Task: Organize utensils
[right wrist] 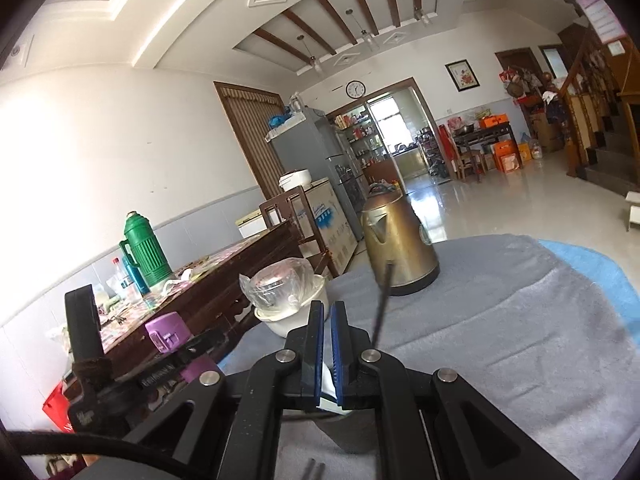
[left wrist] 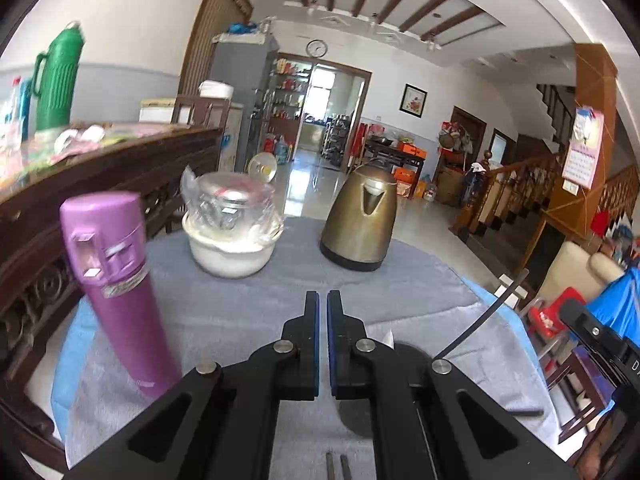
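Note:
One thin black chopstick [left wrist: 480, 316] leans up to the right from behind my left gripper's right finger. It also rises beside my right gripper's right finger, the chopstick [right wrist: 382, 300] crossing the kettle. A dark round holder [left wrist: 400, 354] lies low under the fingers, holder [right wrist: 344, 420], mostly hidden. My left gripper [left wrist: 323, 304] is shut over the grey cloth with nothing in it. My right gripper [right wrist: 328, 312] is shut too. A white piece [right wrist: 330, 386] shows through its slit; I cannot tell whether it is pinched. Each gripper's body appears at the edge of the other's view.
On the grey cloth [left wrist: 240, 320] of the round table stand a purple flask [left wrist: 120, 280], a white bowl [left wrist: 230, 256] topped with a plastic-wrapped lid, and a brass kettle [left wrist: 360, 224]. A long wooden sideboard [left wrist: 100, 184] with a green thermos [left wrist: 58, 80] runs along the left.

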